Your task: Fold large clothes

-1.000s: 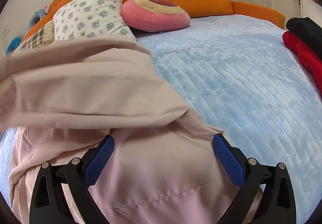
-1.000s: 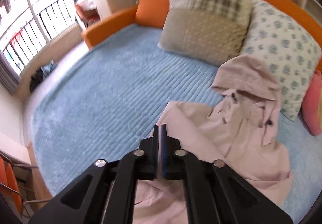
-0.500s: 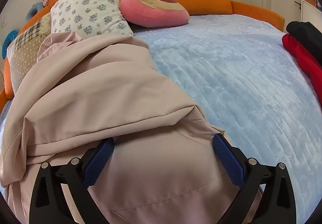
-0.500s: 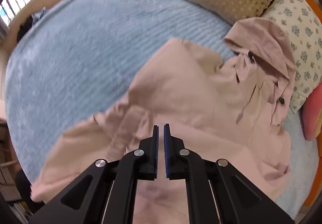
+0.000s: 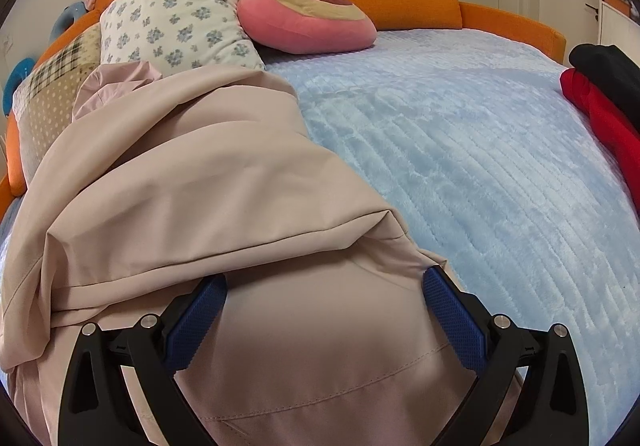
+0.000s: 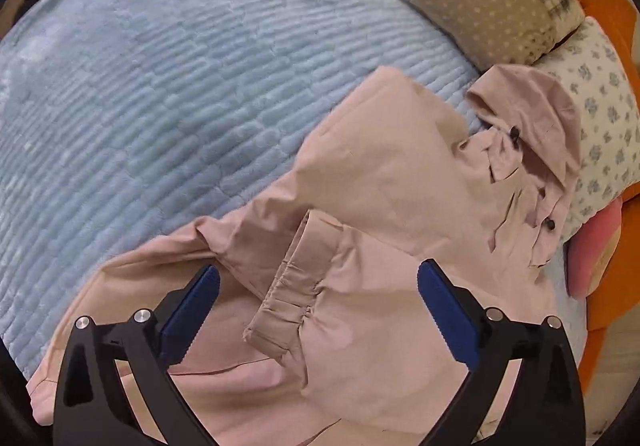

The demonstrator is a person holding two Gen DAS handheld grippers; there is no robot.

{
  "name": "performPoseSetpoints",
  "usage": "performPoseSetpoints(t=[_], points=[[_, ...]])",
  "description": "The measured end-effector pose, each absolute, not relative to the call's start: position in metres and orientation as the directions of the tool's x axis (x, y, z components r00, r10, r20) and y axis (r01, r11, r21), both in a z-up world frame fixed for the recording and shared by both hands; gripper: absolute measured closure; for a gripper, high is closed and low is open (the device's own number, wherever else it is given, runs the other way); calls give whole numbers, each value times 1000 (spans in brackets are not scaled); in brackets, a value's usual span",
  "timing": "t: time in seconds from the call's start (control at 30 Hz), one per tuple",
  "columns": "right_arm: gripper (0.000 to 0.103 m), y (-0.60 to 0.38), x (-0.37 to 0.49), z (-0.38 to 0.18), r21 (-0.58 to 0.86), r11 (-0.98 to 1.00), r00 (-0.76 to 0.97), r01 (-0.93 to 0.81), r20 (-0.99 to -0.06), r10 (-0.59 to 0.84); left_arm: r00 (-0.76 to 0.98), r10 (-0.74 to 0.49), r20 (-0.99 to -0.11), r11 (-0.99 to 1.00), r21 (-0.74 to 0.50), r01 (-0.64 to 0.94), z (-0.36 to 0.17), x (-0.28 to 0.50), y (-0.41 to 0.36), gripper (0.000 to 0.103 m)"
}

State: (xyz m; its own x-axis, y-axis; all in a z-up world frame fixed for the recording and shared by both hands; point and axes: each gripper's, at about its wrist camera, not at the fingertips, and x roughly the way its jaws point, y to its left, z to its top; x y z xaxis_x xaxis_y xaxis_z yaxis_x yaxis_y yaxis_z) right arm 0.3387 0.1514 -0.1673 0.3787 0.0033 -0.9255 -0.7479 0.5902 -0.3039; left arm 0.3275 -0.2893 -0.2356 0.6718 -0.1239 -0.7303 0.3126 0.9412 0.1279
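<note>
You have one pink coat [image 6: 392,213] spread on the blue bedspread [image 6: 152,85], its hood [image 6: 536,113] up against the pillows. Two dark buttons [image 6: 514,132] show near the collar, and one sleeve with a gathered cuff [image 6: 288,298] lies folded across the body. Your left tongs [image 5: 324,310] are spread wide over the coat's hem, gripping nothing. Your right tongs [image 6: 318,302] are also wide open above the cuff, empty. Left to right at the head of the bed you have three cushions: one patchwork [image 5: 52,93], one floral [image 5: 176,17], one round pink [image 5: 308,19]. At the far right sit one black garment [image 5: 608,69] and one red garment [image 5: 600,117].
</note>
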Motion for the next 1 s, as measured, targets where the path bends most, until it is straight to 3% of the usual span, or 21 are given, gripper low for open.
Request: performPoseSetpoints(t=[0.07, 0.1, 0.13, 0.23, 0.33, 0.47, 0.73, 0.9, 0.93, 1.0], points=[[13, 154, 342, -184, -325, 570, 364, -754, -930, -50, 670, -128, -731, 942, 123, 313, -236, 328, -289, 3], [24, 154, 345, -194, -343, 562, 360, -753, -929, -85, 670, -128, -731, 942, 122, 313, -236, 329, -289, 3], [45, 153, 347, -201, -350, 556, 358, -754, -928, -100, 670, -128, -731, 942, 122, 313, -236, 329, -288, 3], [67, 144, 355, -215, -337, 571, 334, -749, -936, -113, 669, -134, -732, 943, 115, 314, -237, 329, -288, 3], [76, 136, 364, -211, -323, 599, 343, -732, -935, -85, 664, -142, -734, 943, 103, 316, -237, 330, -287, 3], [81, 118, 392, -172, -277, 730, 431, -625, -902, 27, 663, -145, -735, 943, 99, 317, -238, 331, -287, 3], [80, 91, 447, -101, -37, 905, 577, -423, -781, 238, 660, -155, -735, 945, 85, 317, -238, 331, -285, 3], [82, 118, 459, -133, 3, 897, 534, -442, -803, 266, 662, -156, -733, 945, 85, 316, -239, 331, -285, 3], [97, 123, 459, -143, 11, 891, 519, -454, -810, 275, 662, -156, -733, 945, 85, 317, -239, 331, -285, 3], [95, 136, 459, -170, 33, 881, 468, -472, -837, 282, 661, -157, -734, 944, 84, 318, -239, 331, -285, 3]])
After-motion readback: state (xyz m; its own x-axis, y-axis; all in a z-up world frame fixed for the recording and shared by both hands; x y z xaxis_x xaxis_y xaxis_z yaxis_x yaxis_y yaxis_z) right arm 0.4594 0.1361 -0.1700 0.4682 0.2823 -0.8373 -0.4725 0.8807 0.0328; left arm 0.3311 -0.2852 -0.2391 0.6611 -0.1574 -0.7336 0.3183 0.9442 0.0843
